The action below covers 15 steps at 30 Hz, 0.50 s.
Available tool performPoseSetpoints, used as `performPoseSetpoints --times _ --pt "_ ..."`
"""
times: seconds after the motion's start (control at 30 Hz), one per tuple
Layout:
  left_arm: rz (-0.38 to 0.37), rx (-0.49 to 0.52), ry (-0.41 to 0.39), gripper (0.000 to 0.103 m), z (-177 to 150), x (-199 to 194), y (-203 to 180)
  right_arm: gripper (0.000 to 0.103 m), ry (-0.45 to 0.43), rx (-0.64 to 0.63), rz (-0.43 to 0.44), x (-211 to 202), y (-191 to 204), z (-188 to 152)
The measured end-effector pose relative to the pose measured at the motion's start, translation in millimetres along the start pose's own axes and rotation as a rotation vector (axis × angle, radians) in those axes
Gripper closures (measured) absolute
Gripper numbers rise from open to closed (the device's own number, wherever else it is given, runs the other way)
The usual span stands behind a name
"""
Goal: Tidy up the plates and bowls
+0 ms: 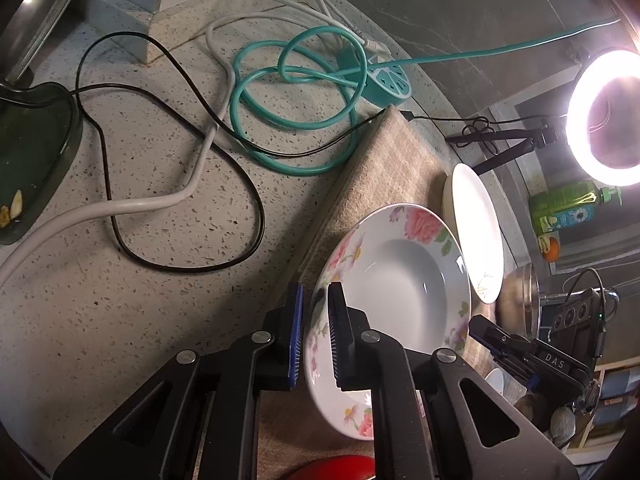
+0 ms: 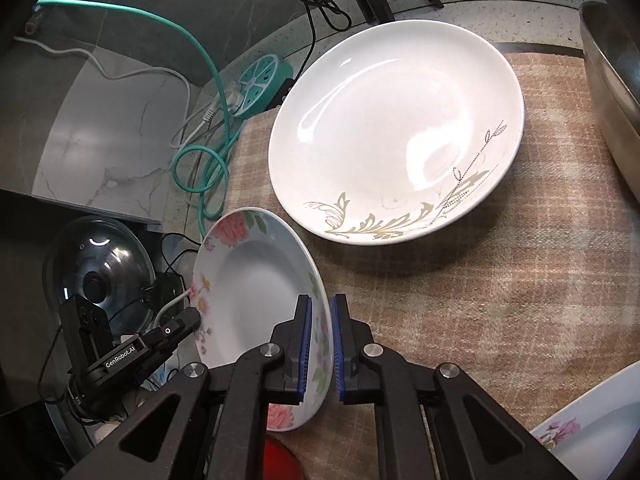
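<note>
The floral deep plate stands tilted above the checked mat, near the white gold-leaf plate. The left gripper and right gripper are each clamped on opposite rims. Uneven pulling between them could, I judge, twist the glazed rim loose and drop it.

Speckled countertop under cables, a checked cloth bearing a white plate
</note>
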<state>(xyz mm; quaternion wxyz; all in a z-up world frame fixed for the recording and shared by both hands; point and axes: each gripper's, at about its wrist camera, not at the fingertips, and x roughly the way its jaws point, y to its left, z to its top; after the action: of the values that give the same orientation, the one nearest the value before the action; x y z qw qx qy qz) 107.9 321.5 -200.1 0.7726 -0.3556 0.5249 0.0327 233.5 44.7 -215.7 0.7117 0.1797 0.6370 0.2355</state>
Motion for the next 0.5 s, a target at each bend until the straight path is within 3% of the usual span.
performPoseSetpoints --times 0.5 --pt "0.03 0.017 -0.017 0.094 -2.3 1.3 -4.1 0.097 0.021 0.005 0.012 8.5 -1.6 3.0"
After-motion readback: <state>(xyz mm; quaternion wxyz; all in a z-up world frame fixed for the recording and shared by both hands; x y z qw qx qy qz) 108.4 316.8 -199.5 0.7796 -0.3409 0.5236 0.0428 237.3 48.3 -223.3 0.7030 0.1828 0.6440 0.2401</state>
